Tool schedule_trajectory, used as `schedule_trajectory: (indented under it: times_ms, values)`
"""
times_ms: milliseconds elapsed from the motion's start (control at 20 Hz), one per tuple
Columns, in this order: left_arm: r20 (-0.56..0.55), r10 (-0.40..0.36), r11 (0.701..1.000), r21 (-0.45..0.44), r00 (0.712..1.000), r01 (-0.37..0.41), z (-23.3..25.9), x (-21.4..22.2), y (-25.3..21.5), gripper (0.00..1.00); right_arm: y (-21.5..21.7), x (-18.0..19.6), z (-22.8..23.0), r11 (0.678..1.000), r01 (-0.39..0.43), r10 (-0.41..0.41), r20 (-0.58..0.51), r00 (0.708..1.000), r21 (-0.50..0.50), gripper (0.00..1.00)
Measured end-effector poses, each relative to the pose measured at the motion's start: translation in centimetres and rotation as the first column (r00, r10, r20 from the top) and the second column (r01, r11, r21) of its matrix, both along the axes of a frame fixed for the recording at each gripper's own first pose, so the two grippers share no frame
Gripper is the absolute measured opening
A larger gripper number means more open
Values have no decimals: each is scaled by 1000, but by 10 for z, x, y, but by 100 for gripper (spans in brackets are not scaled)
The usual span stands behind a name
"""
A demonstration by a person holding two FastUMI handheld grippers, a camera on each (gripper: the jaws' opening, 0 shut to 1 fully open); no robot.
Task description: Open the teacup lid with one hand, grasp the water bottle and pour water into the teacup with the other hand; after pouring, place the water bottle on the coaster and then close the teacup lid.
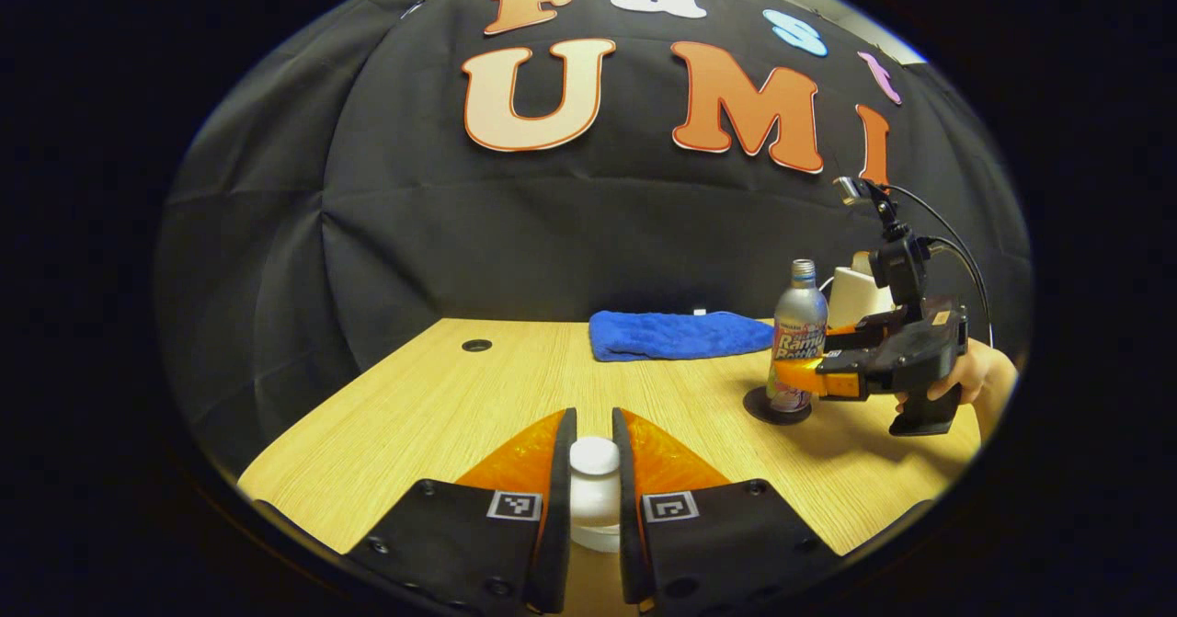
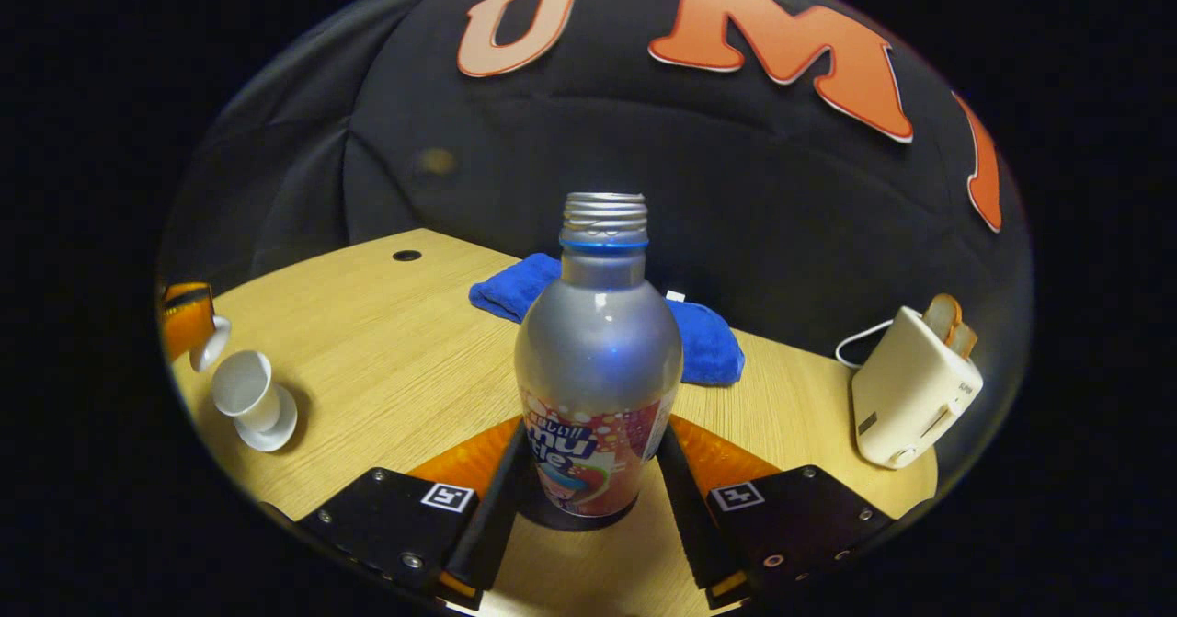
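The left gripper pinches the white teacup lid by its knob, lifted off the open teacup, which sits on its saucer near the worktop's left edge. The right gripper straddles the water bottle, upright on the dark coaster; its fingers look just clear of the sides

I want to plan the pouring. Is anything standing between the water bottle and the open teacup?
Nothing visible does. In the right gripper view, bare table lies between the water bottle and the teacup. The left hand-held gripper holds the lid beside the cup's mouth, away from the bottle.
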State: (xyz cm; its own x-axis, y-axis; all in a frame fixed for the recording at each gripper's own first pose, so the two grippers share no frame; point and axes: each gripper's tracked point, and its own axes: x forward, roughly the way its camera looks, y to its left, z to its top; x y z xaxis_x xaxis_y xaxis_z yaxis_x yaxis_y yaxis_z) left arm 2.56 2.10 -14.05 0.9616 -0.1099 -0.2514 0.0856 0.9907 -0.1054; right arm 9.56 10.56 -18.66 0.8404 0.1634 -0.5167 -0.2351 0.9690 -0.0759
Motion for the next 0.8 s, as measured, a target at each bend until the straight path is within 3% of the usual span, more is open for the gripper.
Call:
schedule_trajectory:
  times_ms: [300,350,650,700,800]
  values:
    - [-47,-38,999,32,998,40,-19,6,-28,26,3,0,-6,998,4,-3,-18,1000,60,80]
    - [-53,-35,999,37,998,36,-22,7,-28,26,0,-1,-10,998,15,-13,-35,999,56,77]
    - [-63,11,999,47,998,-8,-30,10,-17,26,-2,-8,-20,999,15,-13,-56,998,47,82]
    - [-68,10,999,48,998,-7,-31,10,-18,29,-2,-7,-19,999,11,-9,-51,999,43,82]
    - [-71,9,999,37,997,-6,-34,10,-18,26,0,-10,-23,999,0,2,-58,998,32,82]
